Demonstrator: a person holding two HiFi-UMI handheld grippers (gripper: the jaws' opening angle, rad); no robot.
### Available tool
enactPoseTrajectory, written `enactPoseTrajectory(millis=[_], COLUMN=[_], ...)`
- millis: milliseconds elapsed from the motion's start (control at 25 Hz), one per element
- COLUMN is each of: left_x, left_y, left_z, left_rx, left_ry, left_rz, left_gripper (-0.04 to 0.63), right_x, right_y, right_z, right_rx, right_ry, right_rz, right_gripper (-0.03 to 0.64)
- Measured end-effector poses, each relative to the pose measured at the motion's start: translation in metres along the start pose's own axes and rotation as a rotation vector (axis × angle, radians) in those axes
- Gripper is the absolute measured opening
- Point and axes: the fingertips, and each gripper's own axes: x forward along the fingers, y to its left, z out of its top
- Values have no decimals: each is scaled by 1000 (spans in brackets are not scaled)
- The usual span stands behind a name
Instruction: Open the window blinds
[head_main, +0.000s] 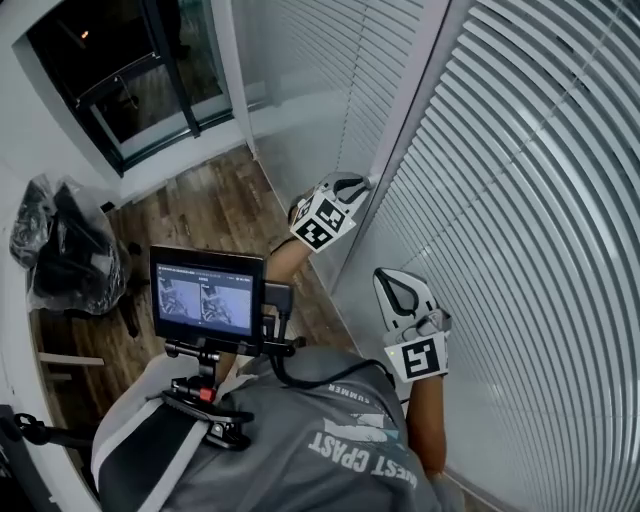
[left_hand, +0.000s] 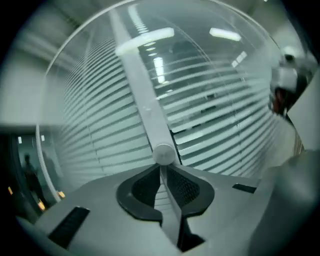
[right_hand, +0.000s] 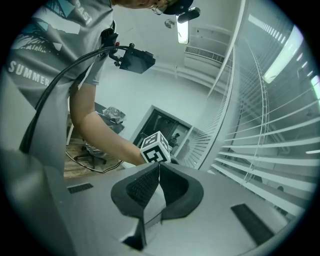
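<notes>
White slatted blinds cover the window on the right, their slats lying nearly flat. A second panel hangs beyond a white frame post. In the left gripper view a white tilt wand slants down across the slats, and its round end sits at the jaw tips. My left gripper is closed narrowly against that lower end; it reaches the post in the head view. My right gripper hovers beside the near blinds. Its jaws are together with nothing between them.
A small monitor on a chest rig juts out in front of the person. On the wooden floor at the left stand black bags and a chair. A dark glass door is beyond. The left gripper's marker cube shows ahead of the right jaws.
</notes>
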Motion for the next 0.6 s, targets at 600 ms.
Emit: enactPoseTrajectory(millis=[600], left_x=[-29], left_y=[-10], left_z=[9], left_rx=[117], left_ry=[-132], left_rz=[116], left_gripper=[221], right_x=[-9], right_y=[7], right_z=[-11], right_rx=[10], right_ry=[31], right_rz=[-15], right_gripper=[3])
